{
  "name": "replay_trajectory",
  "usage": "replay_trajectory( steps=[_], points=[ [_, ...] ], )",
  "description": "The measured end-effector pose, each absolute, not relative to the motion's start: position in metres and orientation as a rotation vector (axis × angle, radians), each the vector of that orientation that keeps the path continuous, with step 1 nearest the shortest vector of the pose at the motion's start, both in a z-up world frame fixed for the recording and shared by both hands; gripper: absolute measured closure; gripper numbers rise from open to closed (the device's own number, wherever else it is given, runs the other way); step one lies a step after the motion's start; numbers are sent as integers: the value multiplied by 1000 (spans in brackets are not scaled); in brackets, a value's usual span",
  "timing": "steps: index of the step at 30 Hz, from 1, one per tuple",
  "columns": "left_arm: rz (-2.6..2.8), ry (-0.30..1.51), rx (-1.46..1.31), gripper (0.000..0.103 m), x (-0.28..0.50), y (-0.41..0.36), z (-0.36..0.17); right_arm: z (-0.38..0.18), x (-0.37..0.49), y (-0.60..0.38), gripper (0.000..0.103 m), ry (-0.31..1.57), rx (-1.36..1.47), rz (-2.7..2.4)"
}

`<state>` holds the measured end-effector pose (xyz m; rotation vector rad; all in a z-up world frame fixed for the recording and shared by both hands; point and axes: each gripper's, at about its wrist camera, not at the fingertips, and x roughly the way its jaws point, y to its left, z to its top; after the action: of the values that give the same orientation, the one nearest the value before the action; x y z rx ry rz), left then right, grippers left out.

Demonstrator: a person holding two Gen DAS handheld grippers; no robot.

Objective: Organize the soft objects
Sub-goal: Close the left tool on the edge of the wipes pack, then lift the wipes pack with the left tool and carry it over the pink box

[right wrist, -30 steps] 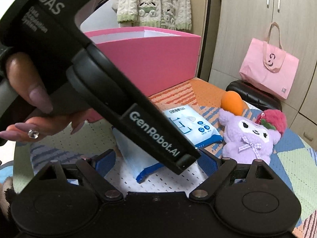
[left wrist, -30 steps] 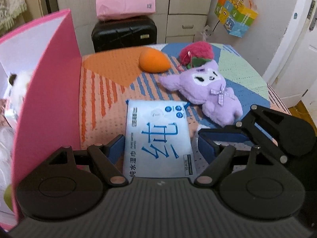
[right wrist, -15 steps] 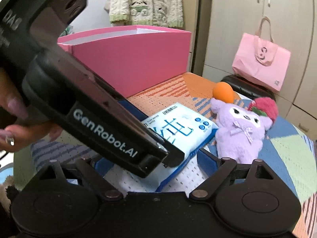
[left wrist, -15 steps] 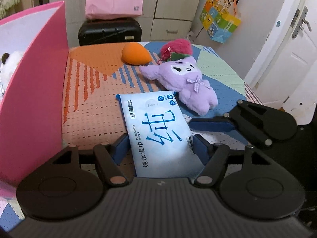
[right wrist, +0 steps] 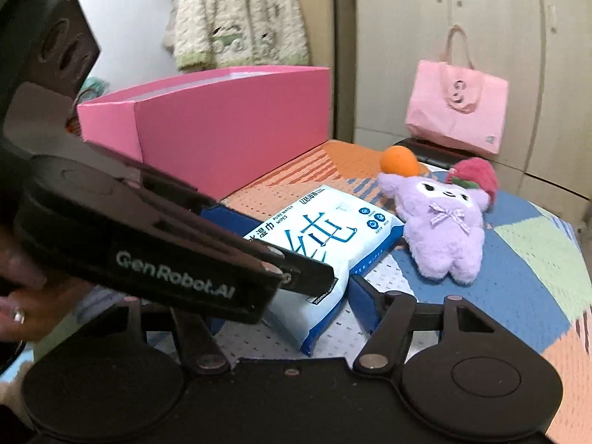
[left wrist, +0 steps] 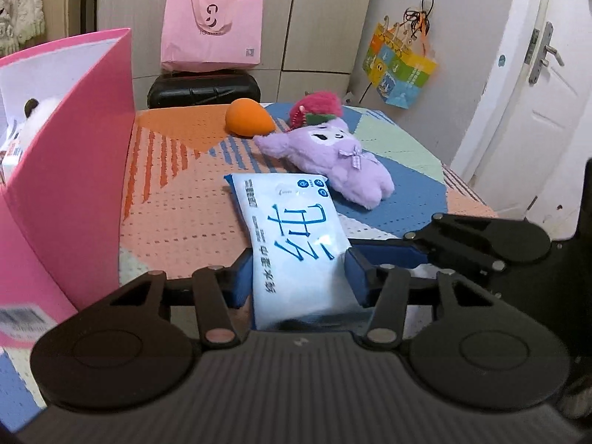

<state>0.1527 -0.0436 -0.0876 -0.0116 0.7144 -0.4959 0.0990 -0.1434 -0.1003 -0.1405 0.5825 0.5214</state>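
The pack of wet wipes (left wrist: 296,236), white with blue lettering, lies flat on the patterned table cover (left wrist: 177,199), its near end between the fingers of both grippers. In the left wrist view the left gripper (left wrist: 296,273) straddles the pack's near end; its blue pads sit at the pack's two long edges and appear to touch them, and the jaws are closing. In the right wrist view the right gripper (right wrist: 292,296) reaches the same pack from another angle. Its right pad stands just beside the pack's lower corner with a small gap showing; its left finger is hidden behind the left gripper's black body, which crosses the view. Its jaws are closing with the pack between them, and a grip is not confirmed. A hand (right wrist: 18,296) holds the left gripper at the left edge of that view.

Just beyond the pack lies a purple plush toy (left wrist: 333,162), face up, touching or nearly touching the pack's far corner. Behind it are a red plush item (left wrist: 318,105) and an orange egg-shaped sponge (left wrist: 248,122). A tall pink box (left wrist: 74,170) stands open at the left of the table; a white plush (left wrist: 33,118) shows inside it. A pink tote bag (left wrist: 211,33) rests on a black case (left wrist: 203,88) behind the table.
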Motion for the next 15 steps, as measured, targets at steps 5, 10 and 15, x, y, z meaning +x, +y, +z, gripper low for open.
replay_trajectory(
  steps=[5, 10, 15],
  points=[
    [-507, 677, 18, 53, 145, -47, -88, -109, 84, -146, 35, 511, -107, 463],
    [-493, 647, 67, 53, 135, -54, -87, -111, 73, -140, 36, 472, -106, 432],
    [-492, 641, 83, 51, 128, -56, -84, -112, 63, -138, 36, 457, -111, 424]
  ],
)
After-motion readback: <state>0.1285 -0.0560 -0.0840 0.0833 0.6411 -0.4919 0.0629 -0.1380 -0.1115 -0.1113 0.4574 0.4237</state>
